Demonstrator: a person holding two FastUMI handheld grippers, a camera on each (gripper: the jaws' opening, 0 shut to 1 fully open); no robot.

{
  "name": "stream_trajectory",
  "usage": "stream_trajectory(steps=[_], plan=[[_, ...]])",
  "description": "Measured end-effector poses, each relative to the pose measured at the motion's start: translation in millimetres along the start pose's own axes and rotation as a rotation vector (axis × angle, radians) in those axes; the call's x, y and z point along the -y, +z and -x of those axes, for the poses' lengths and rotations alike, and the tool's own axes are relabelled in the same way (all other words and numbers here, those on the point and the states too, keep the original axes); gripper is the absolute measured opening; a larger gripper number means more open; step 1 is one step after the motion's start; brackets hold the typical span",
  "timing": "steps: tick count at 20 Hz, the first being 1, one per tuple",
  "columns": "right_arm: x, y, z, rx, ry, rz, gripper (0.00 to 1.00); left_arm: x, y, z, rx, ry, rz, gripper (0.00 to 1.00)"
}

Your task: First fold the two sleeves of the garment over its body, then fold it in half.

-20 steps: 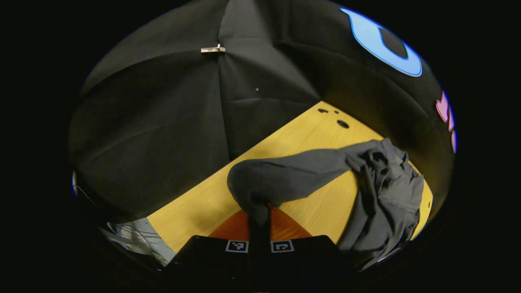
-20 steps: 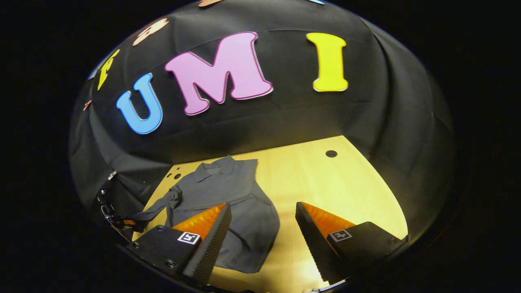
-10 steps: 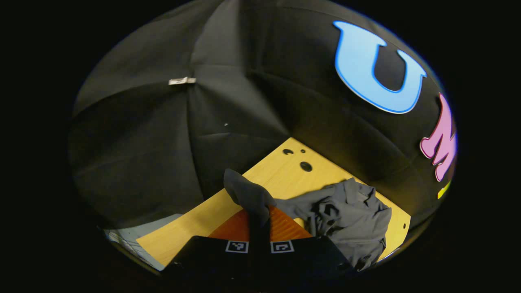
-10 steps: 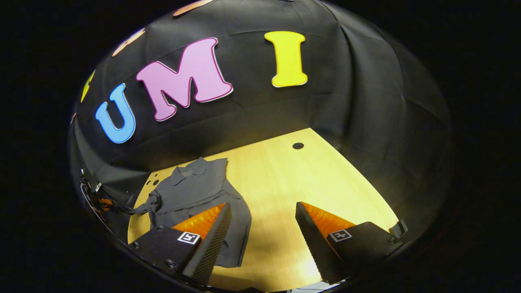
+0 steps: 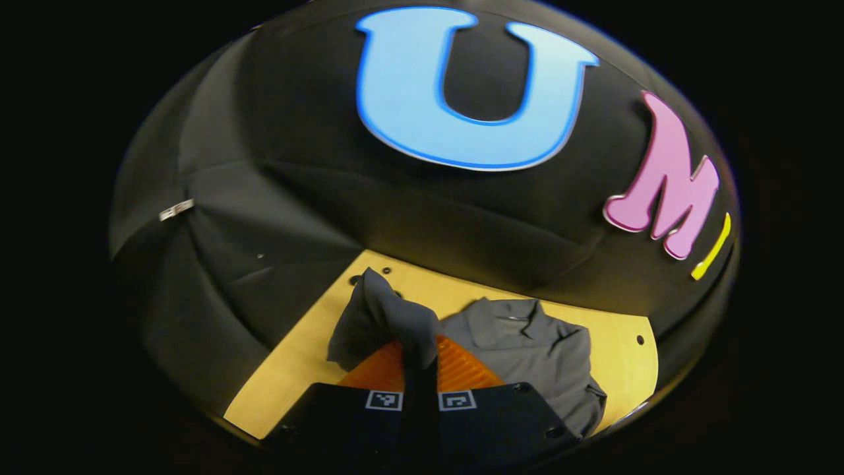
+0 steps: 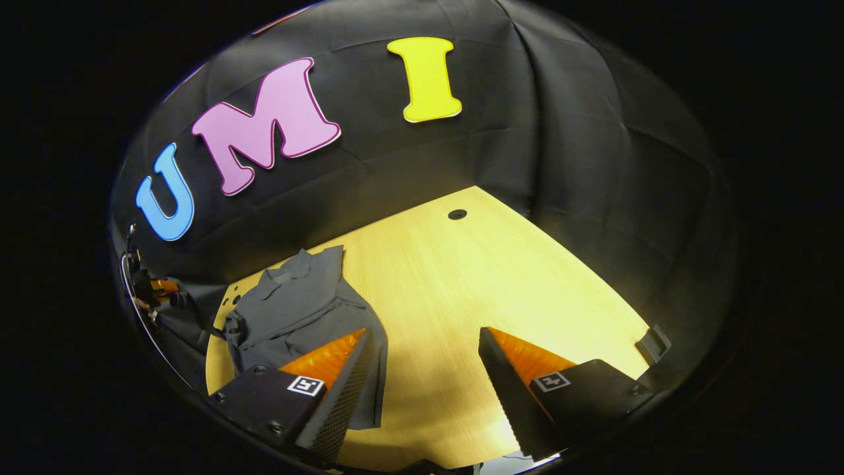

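Left gripper view: camera low over the table's point(image 5: 290, 369) left edge, facing the far wall, close to the garment point(image 5: 527, 343). Right gripper view: camera higher, near the front edge, facing the far right corner. Shared: garment point(image 6: 297, 310), table point(image 6: 461, 284).

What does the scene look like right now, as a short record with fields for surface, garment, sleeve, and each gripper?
surface: light wooden table inside a booth with a black cloth wall
garment: grey collared shirt lying on the table, collar toward the wall
sleeve: one sleeve lifted off the table, bunched above the fingers
left gripper: shut on the sleeve, beside the shirt's body
right gripper: open, holding nothing, above bare table with the shirt at its left finger
fold state: lifted sleeve not yet laid over the body
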State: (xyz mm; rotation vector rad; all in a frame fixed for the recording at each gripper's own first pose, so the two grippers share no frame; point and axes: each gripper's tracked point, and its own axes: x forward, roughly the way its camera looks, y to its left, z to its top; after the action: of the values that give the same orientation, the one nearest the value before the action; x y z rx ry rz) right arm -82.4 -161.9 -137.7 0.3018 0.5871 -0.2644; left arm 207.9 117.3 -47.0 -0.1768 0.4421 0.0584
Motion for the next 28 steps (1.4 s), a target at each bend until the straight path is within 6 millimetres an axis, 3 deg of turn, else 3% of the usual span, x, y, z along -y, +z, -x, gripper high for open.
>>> stream_trajectory(steps=[4,8,13,19,21,24,25,28], plan=[[4.7,-3.1,-4.6,-0.014,-0.021,0.001,0.99,84.2,-12.8,-30.7,-0.049,-0.115,-0.162,0.05],[2.8,-20.9,-8.9,-0.073,-0.015,0.011,0.99,164.4,-34.8,-57.6,-0.102,-0.222,-0.292,0.05],[2.5,-34.4,-17.6,-0.12,-0.009,0.016,0.99,237.2,-74.9,-86.2,-0.176,-0.308,-0.446,0.05],[4.8,-41.8,-31.4,-0.165,-0.005,0.014,0.99,288.9,-119.4,-121.4,-0.254,-0.348,-0.476,0.07],[6.2,-42.8,-34.7,-0.177,-0.004,0.015,0.99,293.8,-130.6,-131.4,-0.269,-0.332,-0.458,0.07],[0.5,-42.2,-40.2,-0.188,0.015,0.021,0.99,288.4,-133.9,-136.3,-0.27,-0.284,-0.402,0.19],[-2.8,-41.6,-41.4,-0.189,0.023,0.028,0.99,291.1,-133.9,-132.6,-0.271,-0.297,-0.37,0.19],[-14.3,-38.5,-44.7,-0.189,0.048,0.052,0.99,291.1,-125.8,-117.1,-0.253,-0.356,-0.294,0.59]])
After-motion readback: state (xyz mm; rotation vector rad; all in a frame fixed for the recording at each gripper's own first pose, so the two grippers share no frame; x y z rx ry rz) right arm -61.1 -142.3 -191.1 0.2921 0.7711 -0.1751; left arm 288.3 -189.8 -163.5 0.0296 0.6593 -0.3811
